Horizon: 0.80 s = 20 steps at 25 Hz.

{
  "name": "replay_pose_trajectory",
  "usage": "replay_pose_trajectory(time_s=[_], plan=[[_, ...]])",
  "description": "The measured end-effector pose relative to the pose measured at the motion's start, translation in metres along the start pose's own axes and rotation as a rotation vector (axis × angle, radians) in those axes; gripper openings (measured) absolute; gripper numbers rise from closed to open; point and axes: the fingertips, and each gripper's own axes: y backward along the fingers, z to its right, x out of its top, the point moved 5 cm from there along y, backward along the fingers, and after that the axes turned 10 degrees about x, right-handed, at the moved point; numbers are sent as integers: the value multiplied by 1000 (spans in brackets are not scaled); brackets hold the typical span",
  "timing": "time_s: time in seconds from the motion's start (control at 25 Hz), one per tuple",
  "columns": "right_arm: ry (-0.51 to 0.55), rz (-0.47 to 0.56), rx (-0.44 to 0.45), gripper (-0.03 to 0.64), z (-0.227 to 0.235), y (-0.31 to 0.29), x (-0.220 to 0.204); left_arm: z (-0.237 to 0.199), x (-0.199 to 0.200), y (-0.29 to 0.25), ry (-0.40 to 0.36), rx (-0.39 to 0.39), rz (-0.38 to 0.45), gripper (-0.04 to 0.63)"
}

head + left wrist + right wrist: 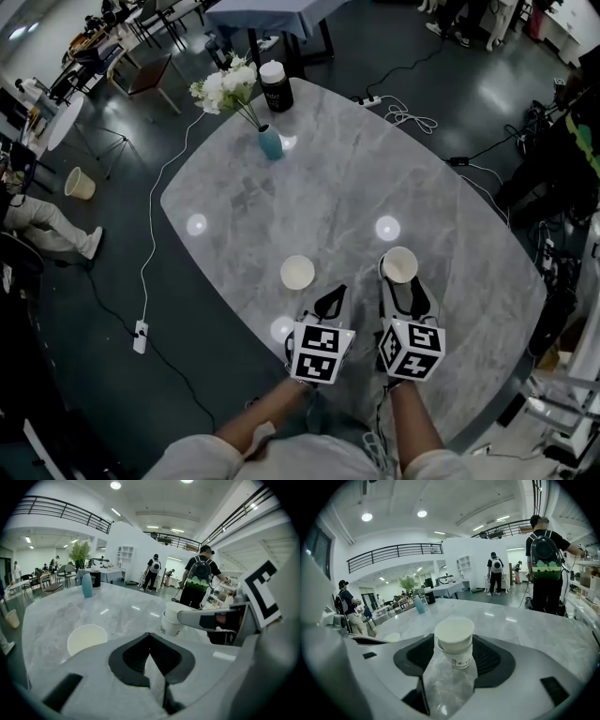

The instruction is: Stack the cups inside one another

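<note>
Paper forms both tapered white cups: the held cup (454,645), printed near its base, is pinched between the dark padded jaws of the right gripper (401,281) over the bench's near side. The free cup (297,273) stands just to its left, round cream mouth upward, on the glossy grey-veined marble bench (375,178). Near it, the left gripper (150,641) has its black jaws pressed together on nothing, tips meeting in a point.
</note>
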Motion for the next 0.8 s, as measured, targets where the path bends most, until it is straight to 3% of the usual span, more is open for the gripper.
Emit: replay_pose_trajectory(time_s=[0.8], plan=[[-21,54,-43,221,-7,28,1,-3,-5,24,5,5,22,-5]])
